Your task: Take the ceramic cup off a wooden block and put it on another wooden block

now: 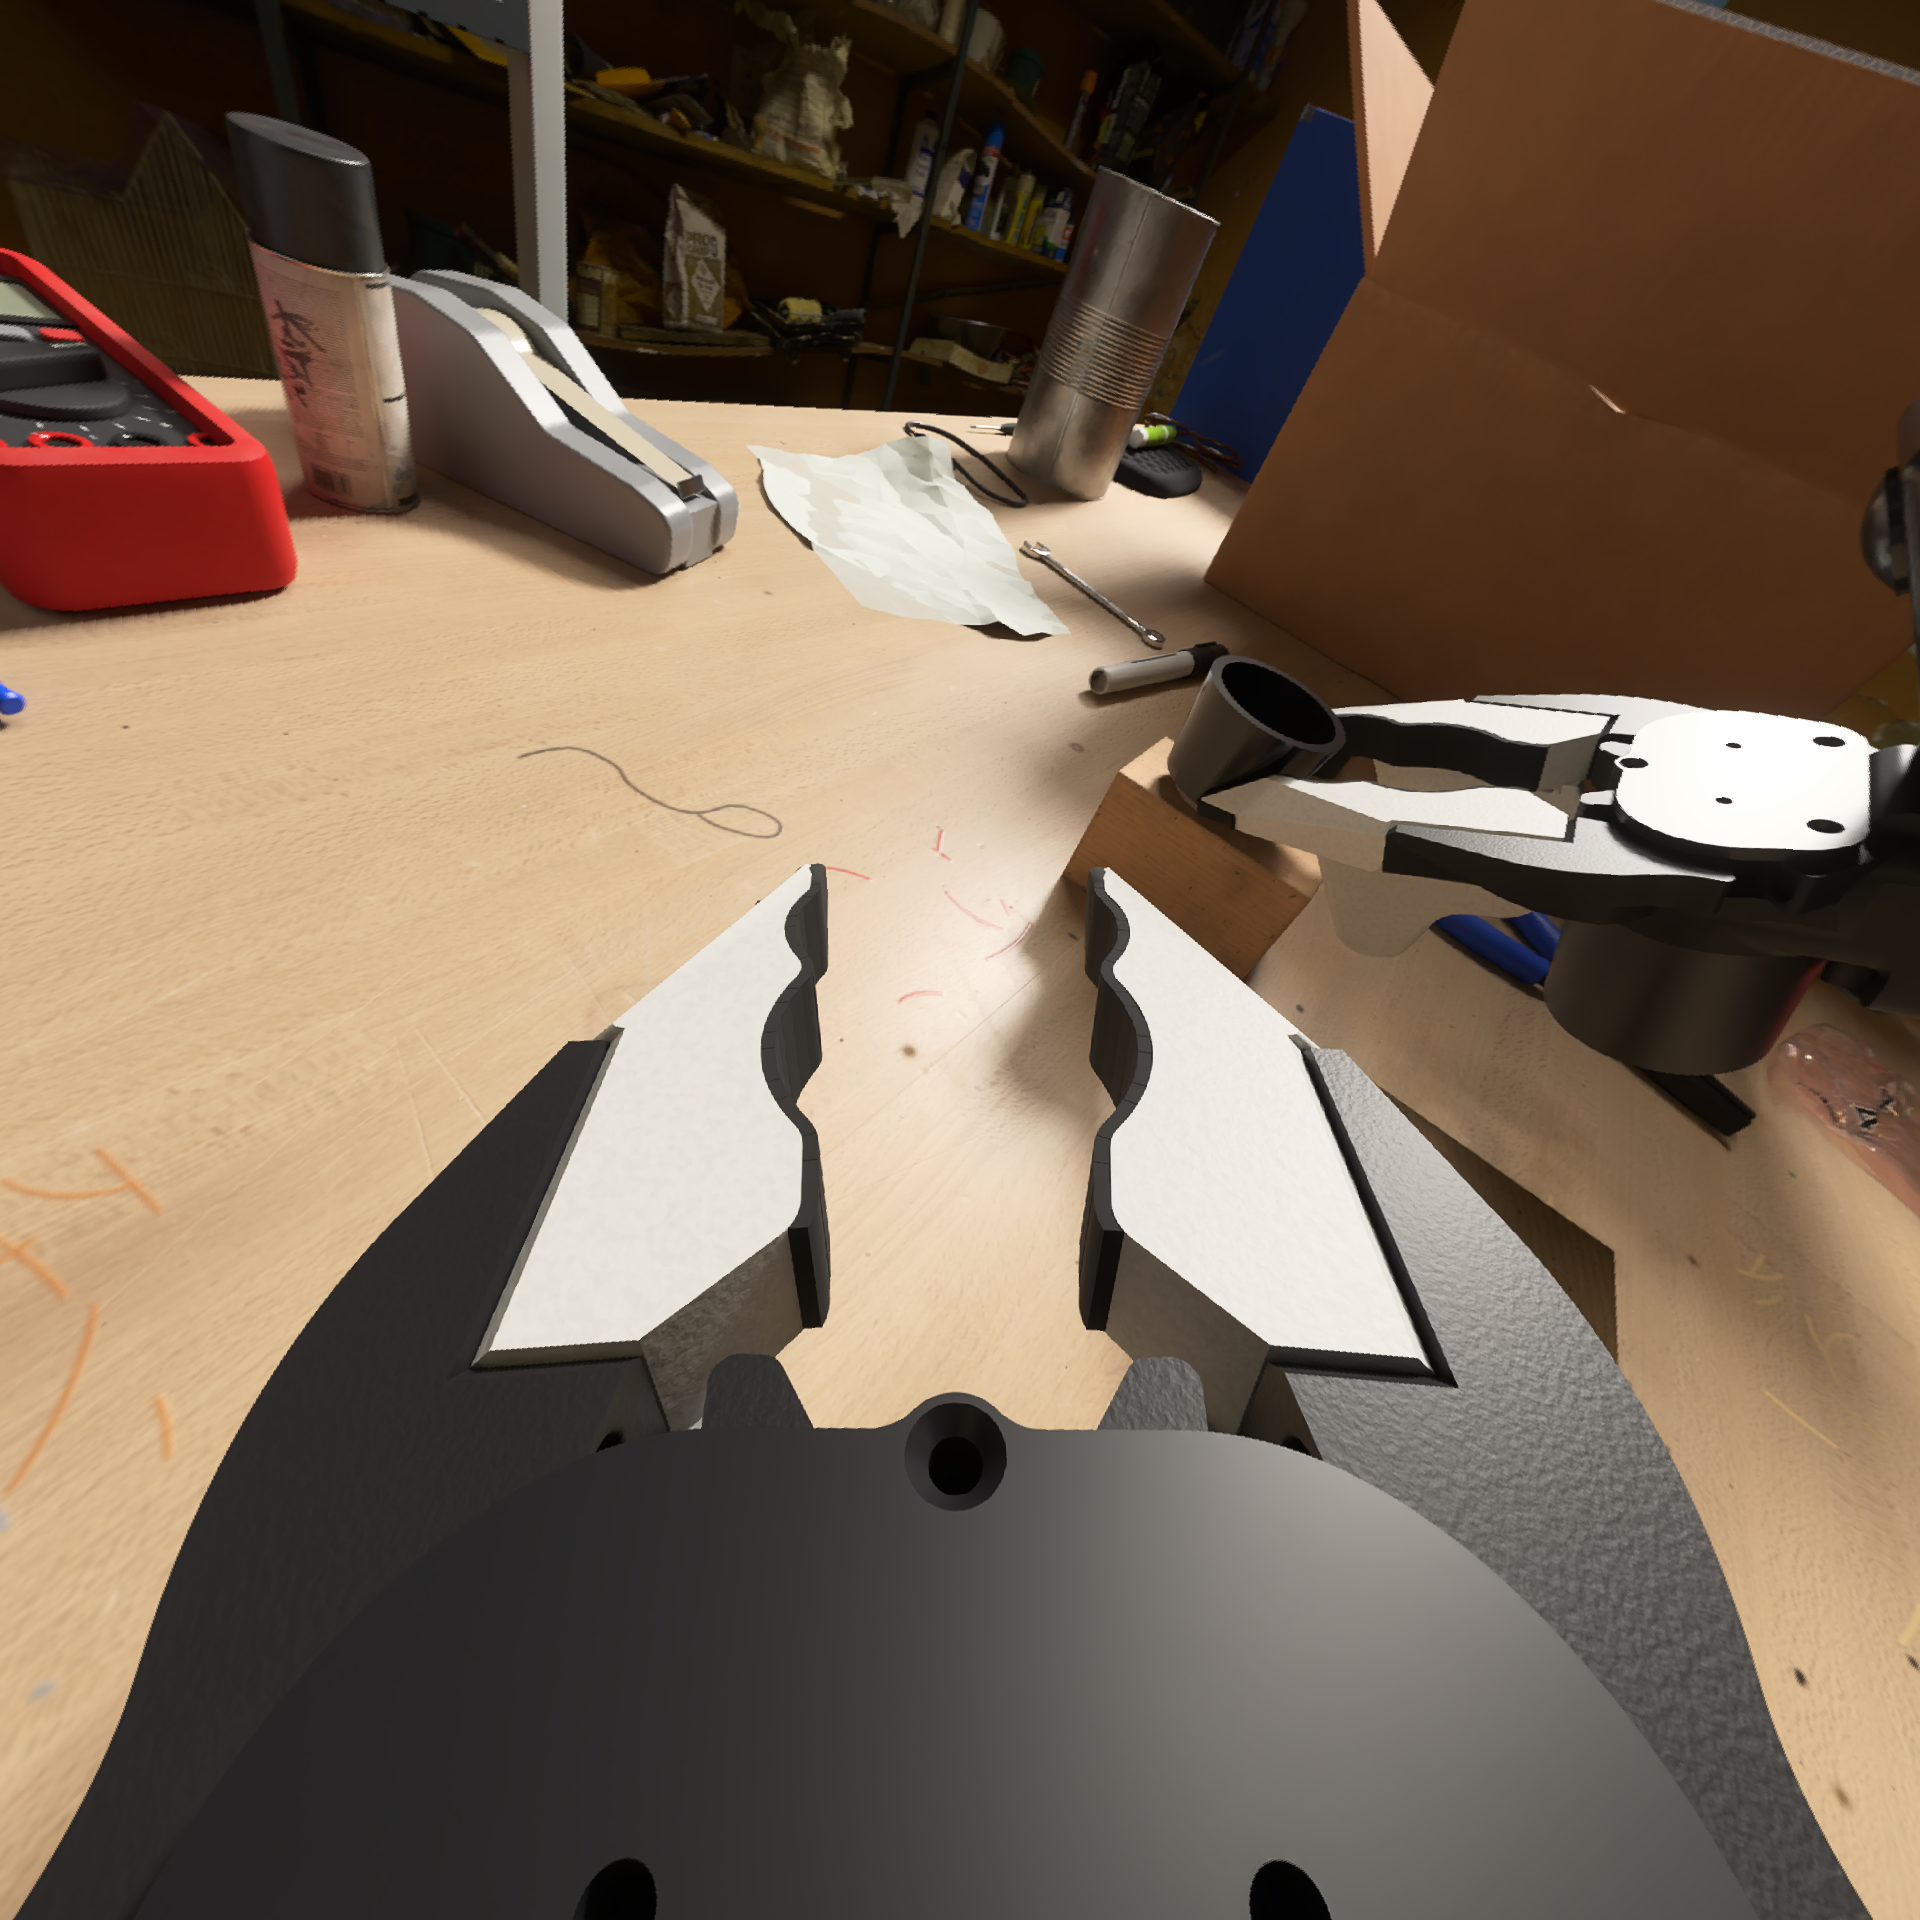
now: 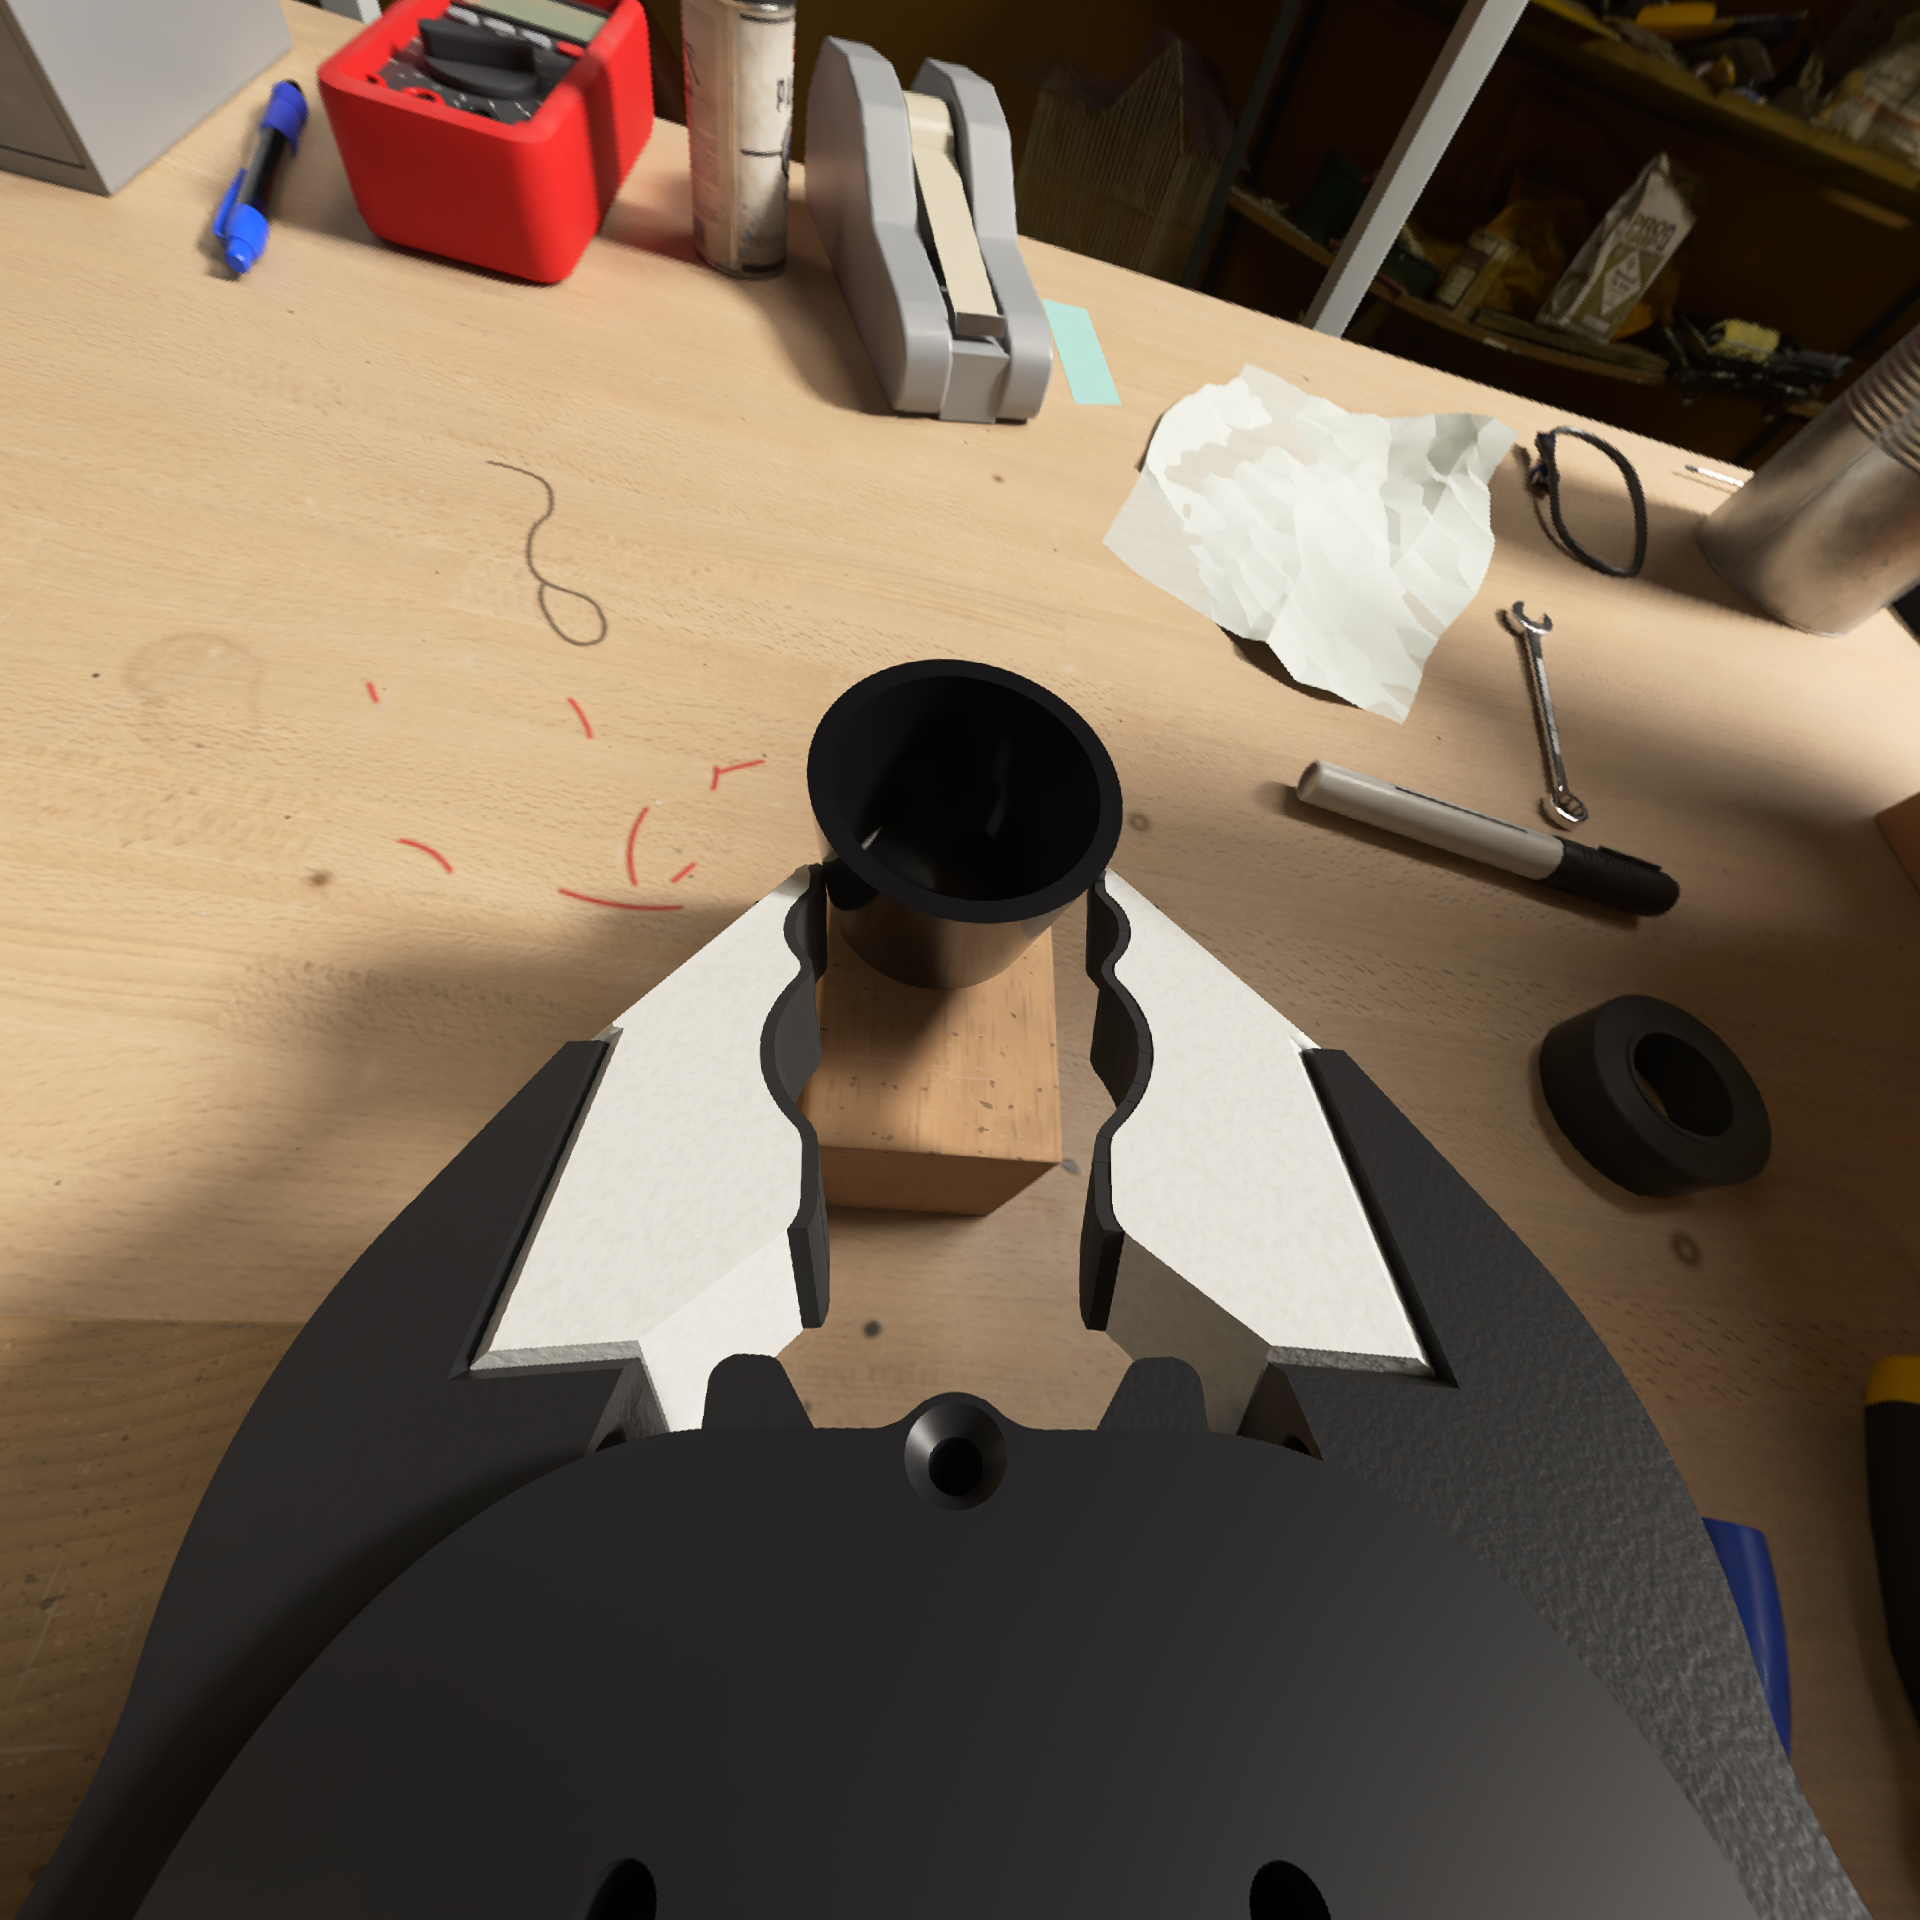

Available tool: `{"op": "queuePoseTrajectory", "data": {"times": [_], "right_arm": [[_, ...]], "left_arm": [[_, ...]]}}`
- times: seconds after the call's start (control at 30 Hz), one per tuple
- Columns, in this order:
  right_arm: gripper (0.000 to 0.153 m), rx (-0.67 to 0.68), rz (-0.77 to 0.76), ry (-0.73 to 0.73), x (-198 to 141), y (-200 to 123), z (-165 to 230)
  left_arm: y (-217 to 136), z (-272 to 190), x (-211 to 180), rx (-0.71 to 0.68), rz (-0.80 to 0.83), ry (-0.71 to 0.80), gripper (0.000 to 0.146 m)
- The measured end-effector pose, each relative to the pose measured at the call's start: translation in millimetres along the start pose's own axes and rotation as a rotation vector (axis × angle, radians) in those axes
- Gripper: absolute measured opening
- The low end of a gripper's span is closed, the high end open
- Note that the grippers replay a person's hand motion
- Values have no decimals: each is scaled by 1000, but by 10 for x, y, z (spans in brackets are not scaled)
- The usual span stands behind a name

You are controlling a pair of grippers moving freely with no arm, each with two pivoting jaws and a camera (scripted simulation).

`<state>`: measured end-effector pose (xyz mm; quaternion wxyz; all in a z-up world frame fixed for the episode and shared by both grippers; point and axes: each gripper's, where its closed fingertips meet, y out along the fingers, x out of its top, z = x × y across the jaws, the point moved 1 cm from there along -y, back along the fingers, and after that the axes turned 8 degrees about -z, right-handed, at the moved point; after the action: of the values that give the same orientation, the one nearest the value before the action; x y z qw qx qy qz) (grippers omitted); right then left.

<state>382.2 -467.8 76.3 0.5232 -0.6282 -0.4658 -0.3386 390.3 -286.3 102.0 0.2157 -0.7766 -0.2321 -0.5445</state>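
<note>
**Cup on its first block, grasp about to begin**

The black ceramic cup point(image 2: 961, 810) stands upright on a wooden block point(image 2: 935, 1081) near the middle of the surface point(image 2: 312, 1039). The right tool point(image 2: 956, 883) has its fingers spread wide, one tip on each side of the cup just under the rim; whether the pads touch the wall cannot be told, and nothing shows a squeeze. The left tool point(image 1: 956, 883) hangs wide and empty over bare wood, well apart from the cup.

So, by my reading, nothing of the move is finished: closing, lifting, carrying and setting down are all left.

The left wrist view shows the right tool point(image 1: 1236, 774) side-on, its fingers straddling the cup point(image 1: 1247, 732), with the block point(image 1: 1174, 873) beneath, and a cardboard box point(image 1: 1558, 416) by the right edge. The right wrist view alone looks down into the cup. Neither view shows a second block clearly.
</note>
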Motion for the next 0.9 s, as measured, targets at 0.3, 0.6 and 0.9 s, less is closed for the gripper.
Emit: {"op": "queuePoseTrajectory", "data": {"times": [0.3,0.6,0.9], "right_arm": [[61,-110,-196,-104,738,-607,100],[63,319,-444,-210,1893,-799,2293],[69,491,-252,-164,1654,-89,4025]], "left_arm": [[-541,15,504,-98,-48,167,74],[-1927,1148,1384,221,-176,422,60],[-2611,2282,970,497,-1,400,67]]}}
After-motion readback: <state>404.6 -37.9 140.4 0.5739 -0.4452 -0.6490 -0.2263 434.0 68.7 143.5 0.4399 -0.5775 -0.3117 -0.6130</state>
